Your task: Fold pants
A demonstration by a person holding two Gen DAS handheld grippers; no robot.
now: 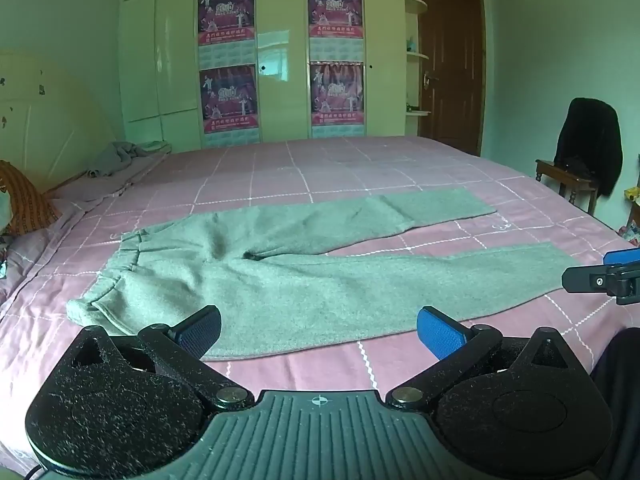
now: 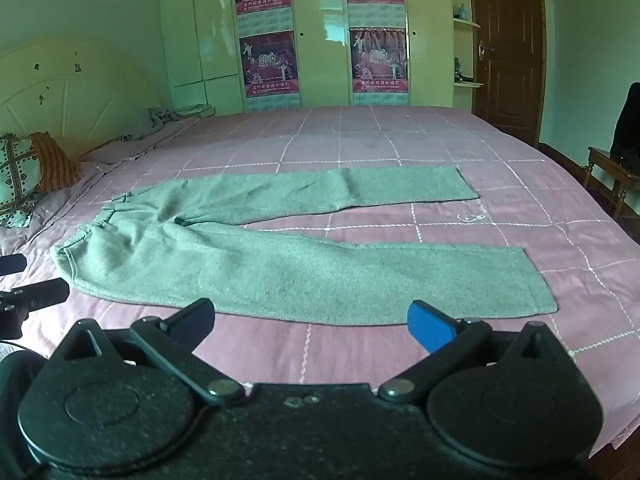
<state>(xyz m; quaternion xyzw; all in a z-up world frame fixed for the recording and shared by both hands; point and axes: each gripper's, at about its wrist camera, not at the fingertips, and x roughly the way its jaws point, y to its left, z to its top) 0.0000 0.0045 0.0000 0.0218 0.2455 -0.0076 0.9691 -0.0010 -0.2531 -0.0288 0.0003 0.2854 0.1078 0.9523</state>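
We see a bedroom with pale green walls (image 1: 60, 20). A glossy cream wardrobe (image 1: 280, 60) fills the far wall, four purple posters (image 1: 226, 14) on its doors. Right of it, corner shelves (image 1: 416, 56), then a dark brown door (image 1: 452, 68). A pale headboard (image 2: 76, 92) stands left, patterned pillows (image 2: 18, 176) beside it. A wooden chair (image 1: 568, 180) draped with dark clothing sits right. We note daylight glare on the wardrobe.
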